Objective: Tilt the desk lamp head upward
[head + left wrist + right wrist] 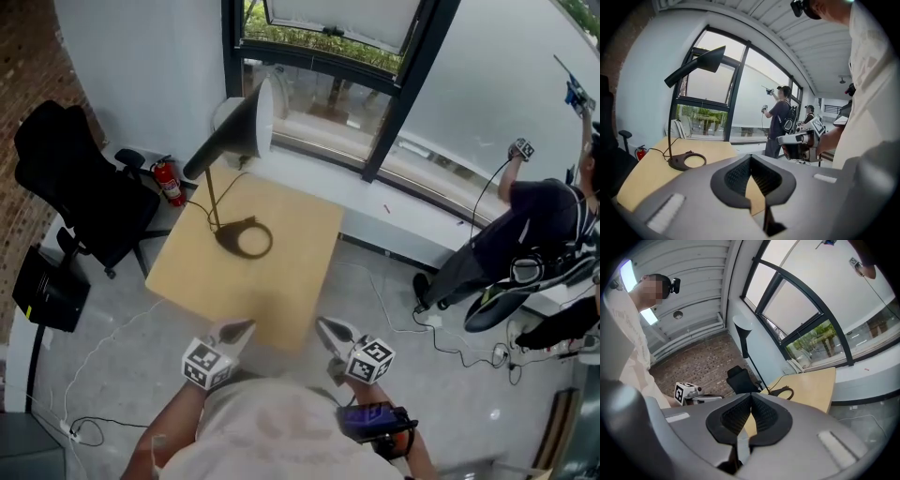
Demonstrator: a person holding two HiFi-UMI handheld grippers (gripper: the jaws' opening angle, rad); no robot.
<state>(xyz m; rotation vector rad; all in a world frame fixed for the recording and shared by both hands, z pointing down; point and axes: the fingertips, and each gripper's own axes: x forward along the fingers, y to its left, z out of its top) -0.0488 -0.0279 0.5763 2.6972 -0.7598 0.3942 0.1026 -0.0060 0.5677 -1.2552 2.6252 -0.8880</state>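
In the head view, a black desk lamp (225, 178) with a thin stem stands on the far left part of a square table of light wood (281, 281). Its cone-shaped lamp head (239, 127) is tilted, with the white opening towards the window (328, 56). Its ring-shaped base (246, 237) lies flat on the table top. The left gripper (242, 328) and the right gripper (326, 327) are at the near edge of the table, well apart from the lamp. Each one carries a cube with black-and-white square markers (206, 363). A black office chair (75, 178) and a red fire extinguisher (170, 183) stand on the floor left of the table; the label of the extinguisher is too small to read. Another person (525, 234) reaches up at the glass on the right.

In the left gripper view, the jaws are pressed together and hold nothing. The lamp is ahead on the left, and the right gripper is seen at the right.

In the right gripper view, the jaws are also closed together, with nothing between them. The lamp stands beyond them on the table, with the chair behind it.
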